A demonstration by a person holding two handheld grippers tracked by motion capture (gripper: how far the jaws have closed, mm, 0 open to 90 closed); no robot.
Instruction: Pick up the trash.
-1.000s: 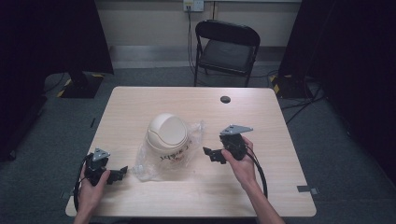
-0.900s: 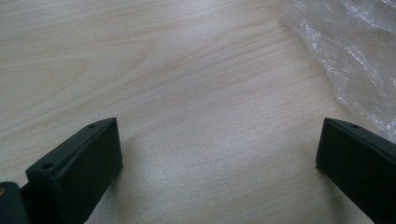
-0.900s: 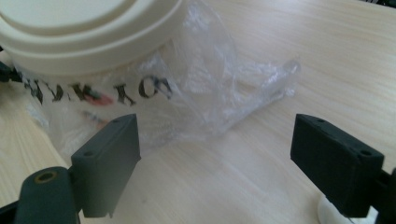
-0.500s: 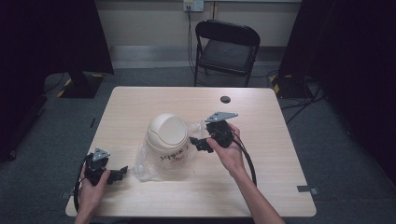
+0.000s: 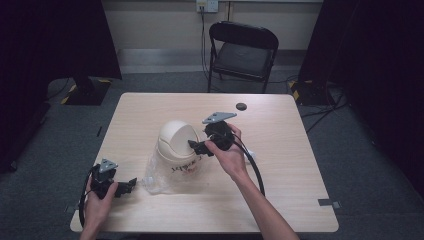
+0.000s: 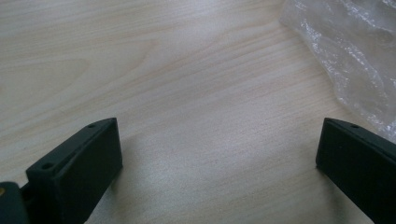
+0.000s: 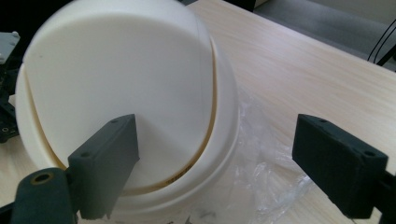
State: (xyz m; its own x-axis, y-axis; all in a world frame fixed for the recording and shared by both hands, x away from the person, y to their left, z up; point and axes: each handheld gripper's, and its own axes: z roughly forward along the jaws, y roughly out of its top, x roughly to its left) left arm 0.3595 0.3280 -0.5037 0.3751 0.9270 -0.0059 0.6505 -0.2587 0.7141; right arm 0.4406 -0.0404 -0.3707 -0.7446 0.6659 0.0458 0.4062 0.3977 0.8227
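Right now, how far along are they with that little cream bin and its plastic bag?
Early on, by the look of it. The clear bag lines the cream bin, spilling onto the table, and the domed lid sits on top. In hand: the right gripper is at the lid, jaws open, gripping nothing. The left gripper rests open beside the bag. Any grasp is yet to come.

writing on the bin (image 5: 179, 150) too small to read; plastic bag (image 6: 348, 60) cut off.
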